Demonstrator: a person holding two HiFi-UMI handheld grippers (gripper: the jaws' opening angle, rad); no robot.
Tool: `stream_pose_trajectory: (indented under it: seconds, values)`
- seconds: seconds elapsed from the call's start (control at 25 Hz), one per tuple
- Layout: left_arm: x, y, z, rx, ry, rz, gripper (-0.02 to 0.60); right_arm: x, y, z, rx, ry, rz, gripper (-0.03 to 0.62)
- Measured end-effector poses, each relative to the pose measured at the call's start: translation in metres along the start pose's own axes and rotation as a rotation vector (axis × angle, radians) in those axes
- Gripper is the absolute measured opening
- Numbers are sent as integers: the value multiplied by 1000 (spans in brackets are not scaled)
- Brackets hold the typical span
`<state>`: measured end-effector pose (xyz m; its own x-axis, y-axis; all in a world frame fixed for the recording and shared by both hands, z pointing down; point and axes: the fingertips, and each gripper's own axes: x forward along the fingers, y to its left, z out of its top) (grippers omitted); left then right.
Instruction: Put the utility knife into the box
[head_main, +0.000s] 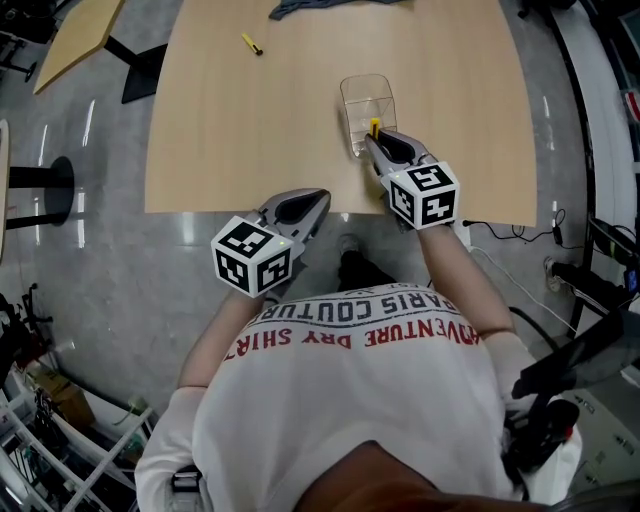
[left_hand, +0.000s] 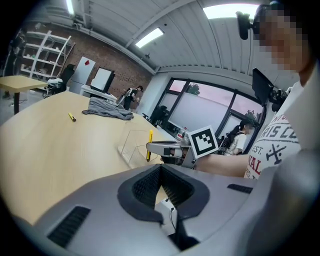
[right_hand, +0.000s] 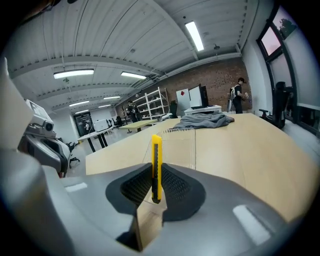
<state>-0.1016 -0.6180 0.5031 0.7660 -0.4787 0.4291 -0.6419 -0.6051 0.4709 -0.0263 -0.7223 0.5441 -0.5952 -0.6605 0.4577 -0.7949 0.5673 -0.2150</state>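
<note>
A pale wooden table (head_main: 250, 130) on grey floor (head_main: 100, 260) bears a clear box (head_main: 367, 100), with a grey cloth (head_main: 300, 8) at its far end. The right gripper (head_main: 373, 138) clamps the utility knife (right_hand: 156, 167) upright at the box's near side; the left gripper (head_main: 316, 200), jaws together on nothing, hovers by the table's near edge.

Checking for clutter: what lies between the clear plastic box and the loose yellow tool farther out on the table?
Only bare wooden table between clear plastic box and loose yellow tool, in head view.
</note>
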Motion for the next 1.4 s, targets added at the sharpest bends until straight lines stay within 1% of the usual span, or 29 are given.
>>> stream_pose_trajectory:
  seconds: [0.16, 0.4, 0.72, 1.16, 1.28, 1.4]
  values:
    - [-4, 0, 0, -1, 3, -1, 3, 1, 3, -6, -2, 38, -13, 52]
    - [-1, 4, -4, -7, 5, 0, 3, 9, -2, -21, 25, 90, -21, 52]
    - [-2, 8, -2, -26, -10, 10, 3, 14, -2, -25, -18, 126, -37, 52]
    - [-7, 6, -6, -34, -6, 14, 3, 13, 0, -25, -15, 135, -45, 53]
    - [-7, 6, -5, -32, -9, 16, 3, 14, -1, -23, -3, 127, -41, 54]
    - [-7, 4, -3, -32, -16, 12, 3, 13, -6, -17, -14, 110, -59, 54]
